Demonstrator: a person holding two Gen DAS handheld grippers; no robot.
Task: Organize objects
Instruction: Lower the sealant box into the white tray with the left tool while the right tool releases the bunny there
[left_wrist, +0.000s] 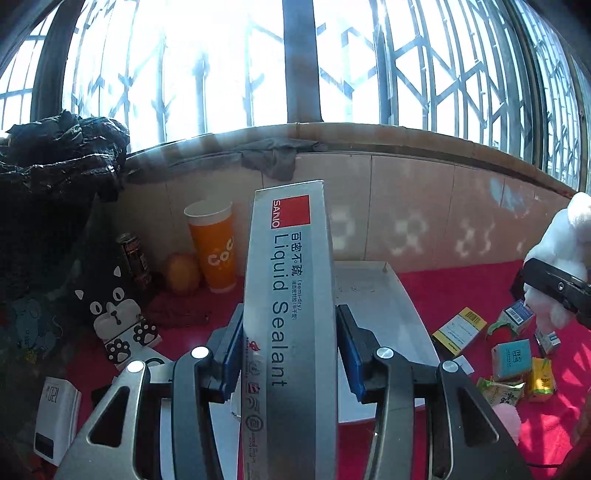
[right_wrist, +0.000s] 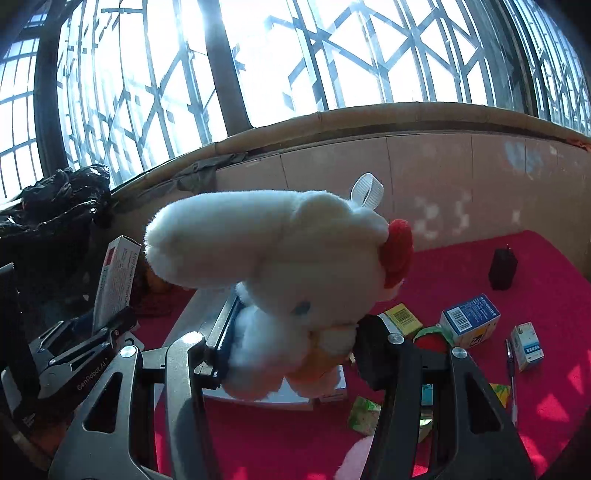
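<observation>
Between my left fingers (left_wrist: 290, 350) stands a grey Liquid Sealant box (left_wrist: 291, 280), upright, both blue pads pressed to its sides and lifted above the white tray (left_wrist: 380, 295) on the red desk (left_wrist: 461, 288). Only the left wrist view shows the orange paper cup (left_wrist: 214, 247), the orange fruit (left_wrist: 181, 274), the dark can (left_wrist: 135, 258) and the cat-print box (left_wrist: 118, 314) along the wall, plus a white power bank (left_wrist: 55, 421) at lower left.

From the right wrist view, my right fingers (right_wrist: 291, 350) are clamped on a white plush toy (right_wrist: 280, 266) with a red bow, held over the tray (right_wrist: 192, 310). This view alone shows a small black object (right_wrist: 502, 269) standing far right, a blue-and-white carton (right_wrist: 469, 325) and a pen (right_wrist: 511, 384). My left fingers and their box (right_wrist: 116, 280) appear at left.
</observation>
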